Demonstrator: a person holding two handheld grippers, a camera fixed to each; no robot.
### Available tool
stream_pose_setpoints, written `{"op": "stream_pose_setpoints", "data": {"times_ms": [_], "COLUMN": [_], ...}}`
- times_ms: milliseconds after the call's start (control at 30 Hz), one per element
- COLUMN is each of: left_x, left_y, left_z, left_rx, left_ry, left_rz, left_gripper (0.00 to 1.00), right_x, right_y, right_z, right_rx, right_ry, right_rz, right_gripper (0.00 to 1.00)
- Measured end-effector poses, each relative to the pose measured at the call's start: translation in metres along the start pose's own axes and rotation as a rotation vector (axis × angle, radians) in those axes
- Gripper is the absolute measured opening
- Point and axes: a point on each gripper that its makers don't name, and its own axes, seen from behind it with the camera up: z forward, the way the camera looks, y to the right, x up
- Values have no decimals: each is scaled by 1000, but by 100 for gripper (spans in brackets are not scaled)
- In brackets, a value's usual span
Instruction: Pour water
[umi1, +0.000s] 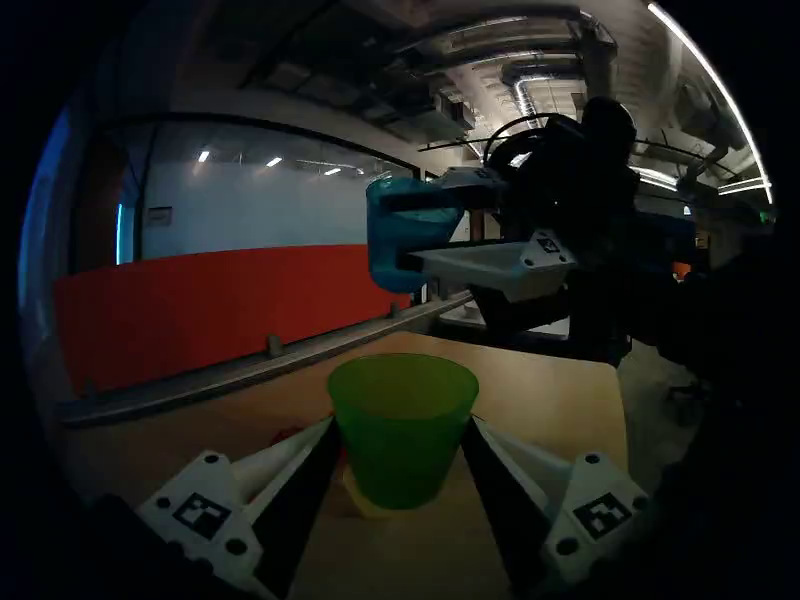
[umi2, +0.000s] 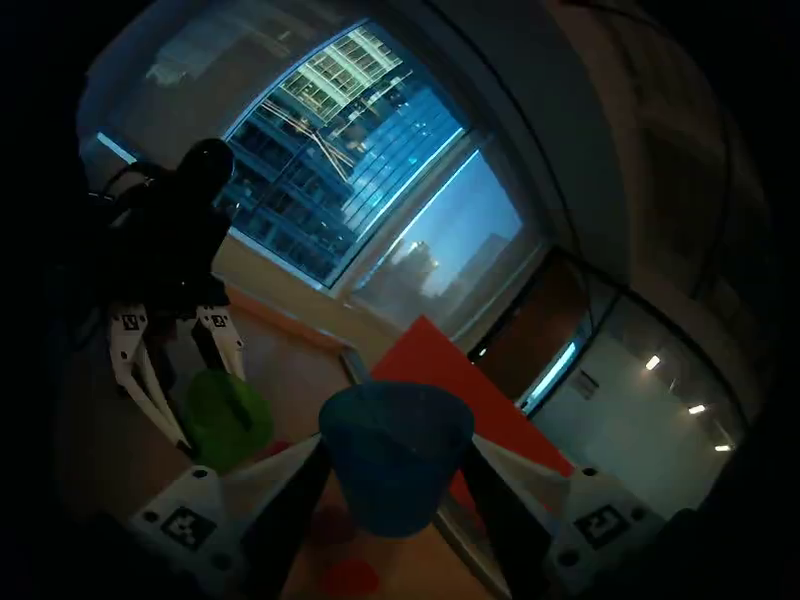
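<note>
In the left gripper view, the left gripper (umi1: 402, 425) has its jaws closed on a translucent green cup (umi1: 403, 440), one finger pressing each side of the cup wall. The cup stands upright between the jaws with its open rim towards the top, and I cannot tell whether its base rests on the wooden bench (umi1: 560, 400) or hangs just above it. A yellowish patch (umi1: 365, 502) lies on the bench directly under the jaws, and a small red spot (umi1: 286, 436) sits just outside the left-hand finger.

Above and beyond these jaws is the right gripper (umi1: 395, 230), raised well off the bench, its jaws clamped on a blue cup (umi1: 405, 235). That cup is higher than the green one and apart from it.

In the right gripper view the blue cup (umi2: 395, 455) sits between the near jaws, gripped on both sides, with the room strongly tilted around it. Ahead and to the left of these jaws, the left gripper (umi2: 215, 415) holds the green cup (umi2: 225, 420) over the bench (umi2: 290, 370). Whether either cup holds water cannot be told
</note>
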Motion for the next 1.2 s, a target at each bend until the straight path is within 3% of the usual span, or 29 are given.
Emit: {"op": "stream_pose_setpoints", "data": {"times_ms": [767, 1200], "left_x": [1, 7], "left_y": [9, 11], "left_z": [9, 9], "left_rx": [-19, -24], "left_ry": [6, 31], "left_rz": [-6, -9], "left_gripper": [81, 81], "right_x": [12, 18], "right_y": [10, 14], "right_z": [12, 15], "right_rx": [-21, -31], "right_ry": [6, 4], "right_rz": [-202, -284], "right_gripper": [87, 87]}}
